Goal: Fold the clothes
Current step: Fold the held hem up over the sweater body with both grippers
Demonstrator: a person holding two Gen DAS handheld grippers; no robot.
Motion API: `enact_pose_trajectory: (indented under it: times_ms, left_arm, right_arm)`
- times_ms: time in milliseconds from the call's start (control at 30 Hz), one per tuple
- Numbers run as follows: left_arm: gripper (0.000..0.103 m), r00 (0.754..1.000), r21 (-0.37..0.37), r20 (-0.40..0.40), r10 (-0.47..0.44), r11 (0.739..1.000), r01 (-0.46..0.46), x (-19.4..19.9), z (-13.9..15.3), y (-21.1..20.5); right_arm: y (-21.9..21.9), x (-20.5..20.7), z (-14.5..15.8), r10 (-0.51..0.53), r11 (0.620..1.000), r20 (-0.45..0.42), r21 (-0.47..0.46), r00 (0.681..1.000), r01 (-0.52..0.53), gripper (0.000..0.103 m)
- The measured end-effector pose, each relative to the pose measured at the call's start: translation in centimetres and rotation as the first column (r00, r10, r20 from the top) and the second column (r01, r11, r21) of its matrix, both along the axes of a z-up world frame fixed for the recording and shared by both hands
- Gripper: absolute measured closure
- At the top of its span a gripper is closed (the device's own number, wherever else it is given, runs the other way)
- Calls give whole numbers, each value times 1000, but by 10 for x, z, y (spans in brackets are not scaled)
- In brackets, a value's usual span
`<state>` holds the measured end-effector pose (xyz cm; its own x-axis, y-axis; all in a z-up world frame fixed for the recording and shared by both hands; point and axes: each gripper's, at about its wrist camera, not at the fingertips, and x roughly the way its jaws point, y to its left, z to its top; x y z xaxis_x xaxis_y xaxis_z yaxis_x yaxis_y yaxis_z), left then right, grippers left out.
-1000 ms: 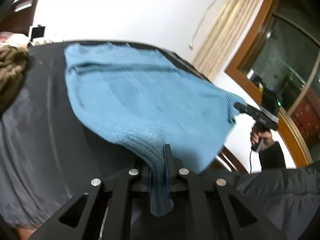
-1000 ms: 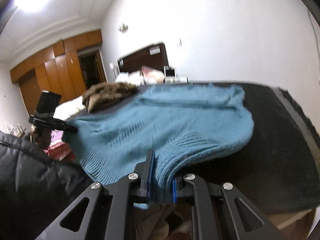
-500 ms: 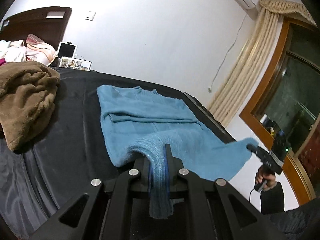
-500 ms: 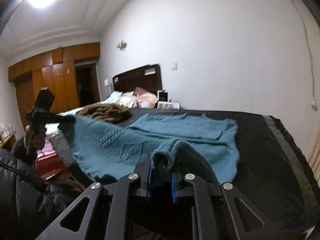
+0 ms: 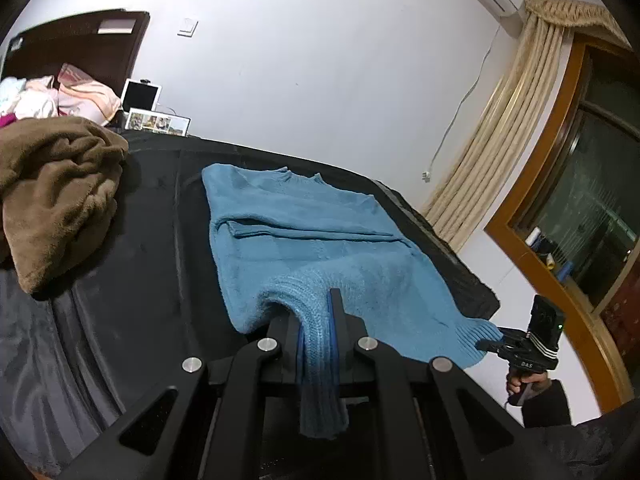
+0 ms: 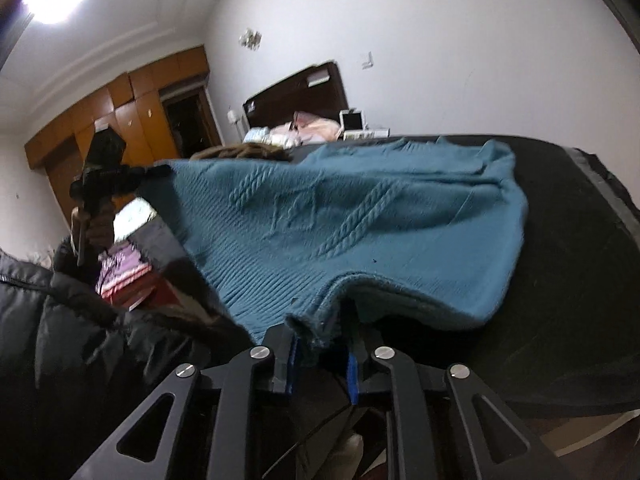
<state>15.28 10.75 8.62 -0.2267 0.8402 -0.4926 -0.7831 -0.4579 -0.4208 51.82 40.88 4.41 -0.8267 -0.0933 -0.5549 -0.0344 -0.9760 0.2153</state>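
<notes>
A blue knitted sweater (image 5: 304,240) is spread over a black cover (image 5: 132,264) on a bed. Its neck end lies flat at the far side. Its near hem is lifted off the cover at two corners.

One hem corner is pinched tight in the left gripper (image 5: 318,332). The jaws are almost closed, and the ribbed edge hangs down between them. This gripper can also be seen from the right wrist view, held up in a hand at the far left, with the sweater corner in its tip.

The right gripper (image 6: 320,354) is at the other hem corner. Its jaws have just been opening, and a narrow gap is seen now. The frayed hem edge (image 6: 316,330) sits loose in the gap. The right-side pad is not pressed on it. Whether the left-side pad is still touched cannot be told.

The sweater is stretched between the two grippers, with a cable pattern showing on its underside.

A brown fluffy blanket (image 5: 60,192) is heaped on the cover, to the left of the sweater and apart from it. A black puffy sleeve (image 6: 60,340) is seen at the lower left.
</notes>
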Motion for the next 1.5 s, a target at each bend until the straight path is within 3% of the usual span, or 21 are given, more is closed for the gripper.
enact_pose_trajectory:
  times_ms: [67,133,167,400,467,533,700,867,967,1233,1333,1500]
  left_arm:
    - [92,1000,-3,-1,1,1000,-1,0,-1,-1]
    - [92,1000,-5,-1,1,1000,-1,1,-2,-1]
    - [92,1000,-6,-1,1,1000,-1,1,-3,-1]
    - [92,1000,-14,18,3,1000,-3,-1,-10,-4]
    - [92,1000,-15,19,3,1000,-3,-1,-11,-4]
    - [92,1000,-14,21,2,1000,-2,-1,-11,-4]
    - [92,1000,-4,19,3,1000,-3,-3,-9,-4]
    - [92,1000,21,10,9,1000,-9,-10,4,-3]
    - [92,1000,42,-2,17,999,-17,-20,17,2]
    - [92,999,70,39,38,997,-41,-64,29,26]
    - [92,993,85,110,31,996,-41,-86,25,37]
    - [92,977,126,211,2,992,-30,-112,17,58]
  right_arm:
    - [-2,-3,-6,14,1000,16,-5,1000,-14,70]
    - [-4,-5,-12,28,1000,30,-12,999,-27,39]
    - [-5,-5,-14,31,999,32,-19,999,-31,34]
    - [-2,-9,-19,-11,999,54,-34,998,13,32]
    - [0,-12,-20,-39,999,69,-35,997,41,40]
    - [4,-14,-21,-69,997,83,-33,994,72,73]
    - [3,-13,-11,-103,995,49,13,994,102,90]
    - [3,-12,33,-158,975,-97,139,983,171,91]
    - [10,-25,54,-175,959,-139,199,975,200,92]
    - [44,-75,92,-249,926,-225,228,942,300,92]
    - [58,-93,111,-296,900,-276,240,914,364,92]
    - [80,-109,147,-381,841,-391,231,838,490,92]
